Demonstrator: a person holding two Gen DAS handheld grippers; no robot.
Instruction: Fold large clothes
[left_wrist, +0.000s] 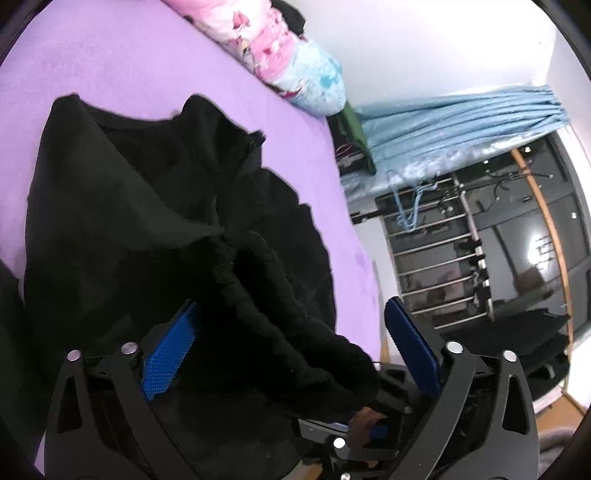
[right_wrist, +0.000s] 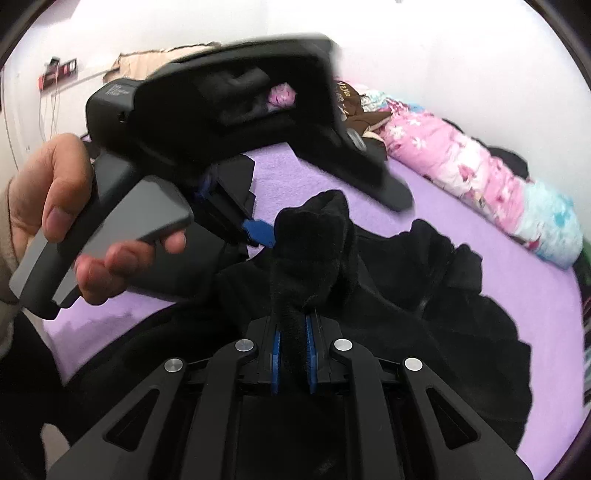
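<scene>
Now black garment pinched in right tongs, draped between spread left tongs

Bed with a purple sheet, seen from the left wrist view; the same sheet fills the middle of the right wrist view. A rolled pink floral quilt with a pale blue end lies along the far edge of the bed, against a white wall; it also appears in the right wrist view. Beside the bed, a light blue curtain hangs gathered next to a dark window with metal bars. Brown clothing lies near the head of the quilt. A power strip is mounted on the wall.
</scene>
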